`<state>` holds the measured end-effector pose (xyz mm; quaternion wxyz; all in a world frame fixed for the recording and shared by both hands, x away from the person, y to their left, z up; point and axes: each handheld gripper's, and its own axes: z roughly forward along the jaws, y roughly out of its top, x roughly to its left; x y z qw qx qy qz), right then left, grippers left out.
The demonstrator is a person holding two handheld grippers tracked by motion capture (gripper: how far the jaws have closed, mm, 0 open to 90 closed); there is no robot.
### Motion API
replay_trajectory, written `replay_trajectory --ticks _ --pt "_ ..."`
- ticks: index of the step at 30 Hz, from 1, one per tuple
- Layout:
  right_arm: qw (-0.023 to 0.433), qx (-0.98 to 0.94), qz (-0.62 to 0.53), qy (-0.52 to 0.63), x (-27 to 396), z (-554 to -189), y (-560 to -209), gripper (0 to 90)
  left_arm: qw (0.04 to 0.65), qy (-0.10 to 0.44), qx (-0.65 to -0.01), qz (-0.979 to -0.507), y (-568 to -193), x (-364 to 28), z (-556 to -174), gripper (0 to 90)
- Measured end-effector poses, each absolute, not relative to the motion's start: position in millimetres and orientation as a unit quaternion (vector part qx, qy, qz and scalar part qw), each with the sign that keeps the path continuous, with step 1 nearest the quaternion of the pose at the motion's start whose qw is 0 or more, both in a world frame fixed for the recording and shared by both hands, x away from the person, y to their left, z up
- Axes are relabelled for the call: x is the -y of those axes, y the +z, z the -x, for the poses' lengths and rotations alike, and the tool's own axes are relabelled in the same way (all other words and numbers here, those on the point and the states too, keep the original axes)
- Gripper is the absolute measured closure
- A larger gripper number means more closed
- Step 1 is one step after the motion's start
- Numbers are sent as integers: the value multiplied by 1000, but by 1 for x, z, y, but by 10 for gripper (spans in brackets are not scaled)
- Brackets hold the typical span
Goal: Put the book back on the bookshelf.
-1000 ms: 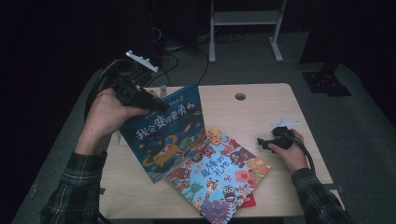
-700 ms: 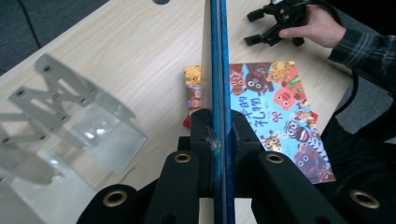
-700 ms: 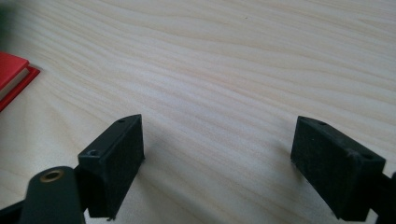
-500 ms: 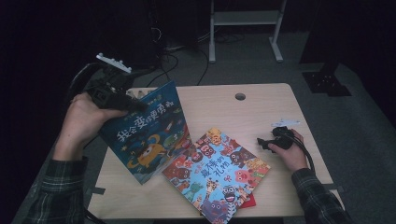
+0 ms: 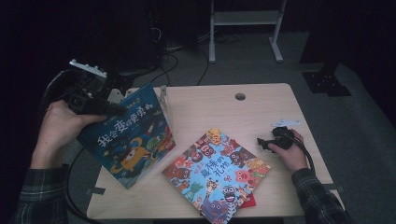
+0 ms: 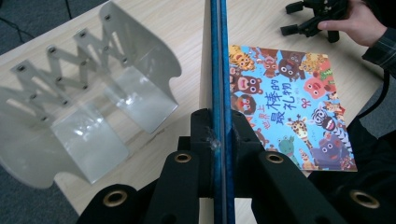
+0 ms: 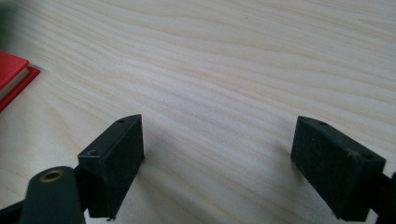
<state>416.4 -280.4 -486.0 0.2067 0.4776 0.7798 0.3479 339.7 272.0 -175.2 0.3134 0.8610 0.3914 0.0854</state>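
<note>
Blue book (image 5: pixel 128 137) lifted further left, toward rack (image 6: pixel 88 100), pinched edge-on by left gripper (image 6: pixel 219 135). Right gripper (image 7: pixel 217 154) spread, resting on table (image 5: pixel 219 112). Next, likely: slot book upright into rack.

- The table (image 7: pixel 243 60) is pale wood with fine, smooth grain.
- The bookend rack (image 6: pixel 93 107), left in the left gripper view, is brushed, dully shining metal.
- Both book covers, blue book (image 5: pixel 128 140) and animal book (image 6: pixel 289 93), look glossy printed paper.
- The gripper pads (image 7: pixel 116 154) are matt black, faintly rough.
- Sleeves (image 5: pixel 322 200) are plaid cloth.
</note>
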Motion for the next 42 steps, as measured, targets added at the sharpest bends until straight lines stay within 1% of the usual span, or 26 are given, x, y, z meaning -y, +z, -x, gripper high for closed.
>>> replay_trajectory --ticks 10,23,34,42 --pt "207 -780 -478 348 280 -416 -486 160 302 100 -437 -841 -184 -305 -335 827" --pt "207 -779 -478 348 280 -416 -486 160 303 101 -494 -808 -194 -341 -340 827" --pt "207 -779 -478 348 280 -416 -486 160 295 116 -525 -790 -197 -357 -343 827" --pt "207 -779 -478 348 280 -416 -486 160 301 124 -553 -767 -198 -367 -354 827"
